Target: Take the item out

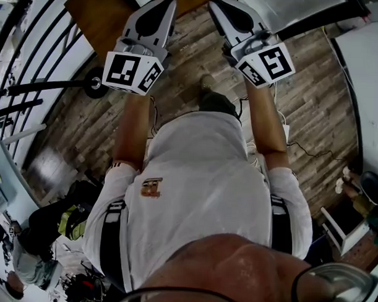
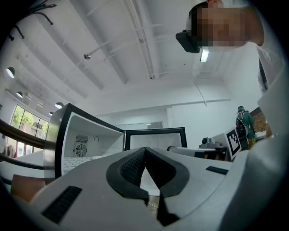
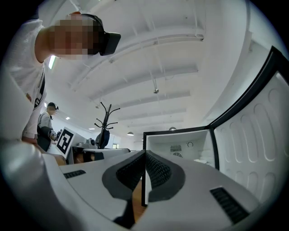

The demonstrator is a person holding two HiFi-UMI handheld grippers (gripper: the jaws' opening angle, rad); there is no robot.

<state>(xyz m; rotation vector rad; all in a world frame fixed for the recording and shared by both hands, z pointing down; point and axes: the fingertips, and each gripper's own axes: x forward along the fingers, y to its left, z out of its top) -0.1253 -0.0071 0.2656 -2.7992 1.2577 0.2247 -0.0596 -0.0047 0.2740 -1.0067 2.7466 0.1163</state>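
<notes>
1. Left tongs (image 1: 158,7) are clenched, pads meeting with nothing between them; the left gripper view (image 2: 144,151) shows the same.
2. Right tongs (image 3: 145,153) are also clenched and empty. In the head view they sit at 12 o'clock (image 1: 228,9), just beside the left pair, and both are held out in front of the person's chest.
3. Mini fridge (image 2: 90,135) stands open at about 9 o'clock of the left tongs' tips. Its white cavity, back-wall fan and shelf are visible.
4. In the right gripper view the fridge door (image 3: 257,131) is swung wide at 3 o'clock, with the cavity at about 1 o'clock.
5. Item: no clear sight of it. There are pale shapes on the shelf inside the cavity, too small to identify. Judged to be in the fridge, not in either pair of tongs.
6. Progress: the door is already open, so access is done. Reaching in, gripping and pulling the item out are all left, so this is an early stage.
7. Both tongs are well apart from the cavity and would need to spread open before any grab.
</notes>
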